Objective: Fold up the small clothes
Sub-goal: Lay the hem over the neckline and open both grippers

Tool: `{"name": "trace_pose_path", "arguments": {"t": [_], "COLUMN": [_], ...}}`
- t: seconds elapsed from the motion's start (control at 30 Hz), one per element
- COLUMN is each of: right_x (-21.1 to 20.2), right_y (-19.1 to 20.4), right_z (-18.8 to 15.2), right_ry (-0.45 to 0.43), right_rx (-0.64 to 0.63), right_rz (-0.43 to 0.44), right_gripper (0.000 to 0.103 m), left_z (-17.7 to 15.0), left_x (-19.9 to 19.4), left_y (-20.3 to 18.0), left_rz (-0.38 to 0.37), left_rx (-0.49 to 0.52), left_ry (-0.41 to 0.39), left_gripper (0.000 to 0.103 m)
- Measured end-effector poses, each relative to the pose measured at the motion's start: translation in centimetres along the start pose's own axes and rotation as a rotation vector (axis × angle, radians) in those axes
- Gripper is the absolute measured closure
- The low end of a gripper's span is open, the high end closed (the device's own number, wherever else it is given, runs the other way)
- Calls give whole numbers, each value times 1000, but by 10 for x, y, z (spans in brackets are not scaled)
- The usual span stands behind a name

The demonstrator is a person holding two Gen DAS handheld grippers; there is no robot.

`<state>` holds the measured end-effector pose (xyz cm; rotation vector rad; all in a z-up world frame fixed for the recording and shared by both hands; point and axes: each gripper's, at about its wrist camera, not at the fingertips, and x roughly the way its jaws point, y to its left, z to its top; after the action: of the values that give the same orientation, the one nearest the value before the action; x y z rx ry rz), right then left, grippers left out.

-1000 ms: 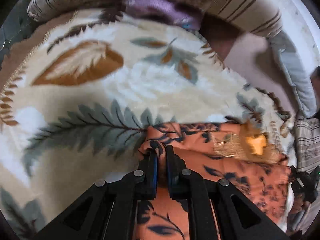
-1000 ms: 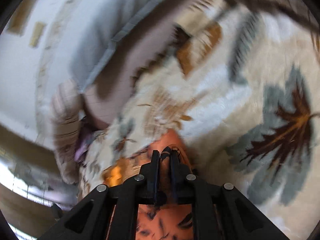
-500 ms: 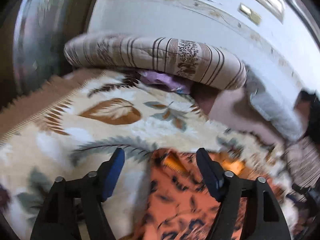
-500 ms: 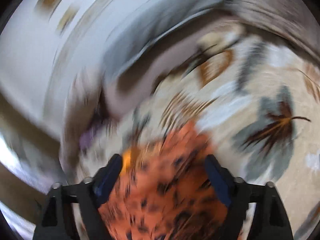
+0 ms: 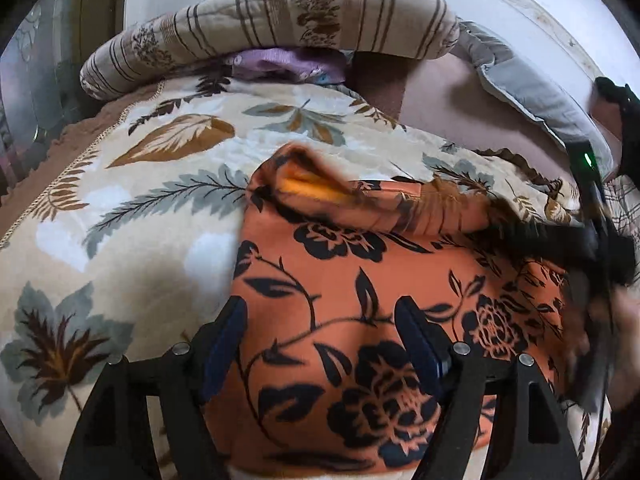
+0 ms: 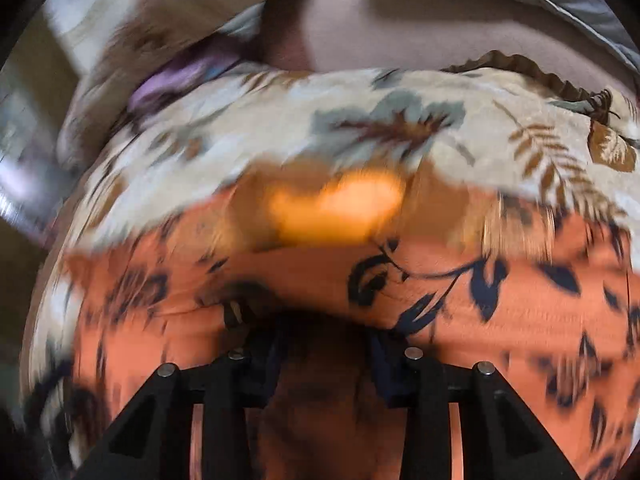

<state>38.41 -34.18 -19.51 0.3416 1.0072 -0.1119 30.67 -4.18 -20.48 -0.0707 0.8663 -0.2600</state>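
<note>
An orange garment with black flowers (image 5: 360, 280) lies spread on a leaf-patterned blanket (image 5: 140, 220), its far edge rumpled with a yellow lining showing. My left gripper (image 5: 320, 316) hovers over the garment's near part, open, nothing pinched. My right gripper (image 5: 556, 240) shows as a dark blur at the garment's right edge. In the blurred right wrist view the right gripper (image 6: 322, 340) sits low against the garment (image 6: 460, 288), its jaws closing. Shadowed cloth lies between the fingers, with a clear gap still there. A fold hides the fingertips.
A striped bolster (image 5: 280, 20) lies along the far edge of the bed, with a purple cloth (image 5: 288, 66) tucked under it. A grey cushion (image 5: 532, 88) and a pinkish sheet (image 5: 452, 100) lie at the far right. A white wall rises behind.
Both grippers were shut on the garment's edge, then let go and opened. The left drew back over the cloth. The right swept sideways, rolled, and its jaws have narrowed again.
</note>
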Motion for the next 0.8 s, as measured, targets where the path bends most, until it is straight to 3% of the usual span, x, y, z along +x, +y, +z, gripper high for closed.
{"name": "trace_pose_path", "arguments": {"t": [0.13, 0.2, 0.3, 0.37, 0.5, 0.57, 0.63, 0.7, 0.8], "right_x": [-21, -39, -68, -79, -58, -47, -54, -61, -56], "right_y": [-25, -41, -67, -84, -126, -138, -123, -88, -27], "right_z": [27, 28, 11, -6, -20, -19, -12, -4, 4], "right_ry": [-180, -205, -195, -143, -31, -12, -42, -86, -67], "right_rx": [142, 157, 112, 83, 117, 167, 169, 106, -25], "right_rz": [-5, -13, -92, -140, -297, -298, -326, -236, -135], "right_gripper": [64, 64, 64, 64, 59, 59, 58, 58, 58], "left_z": [7, 6, 4, 3, -2, -5, -7, -6, -4], "left_x": [5, 8, 12, 9, 7, 14, 18, 18, 15], "left_y": [10, 22, 30, 28, 15, 11, 11, 13, 13], "left_rz": [35, 38, 44, 63, 85, 103, 117, 107, 109], "left_rx": [-20, -75, -120, -110, -45, -7, 3, -10, -7], "left_ry": [-3, 22, 47, 37, 31, 51, 64, 64, 53], "left_gripper": [26, 26, 26, 26, 26, 26, 26, 26, 26]}}
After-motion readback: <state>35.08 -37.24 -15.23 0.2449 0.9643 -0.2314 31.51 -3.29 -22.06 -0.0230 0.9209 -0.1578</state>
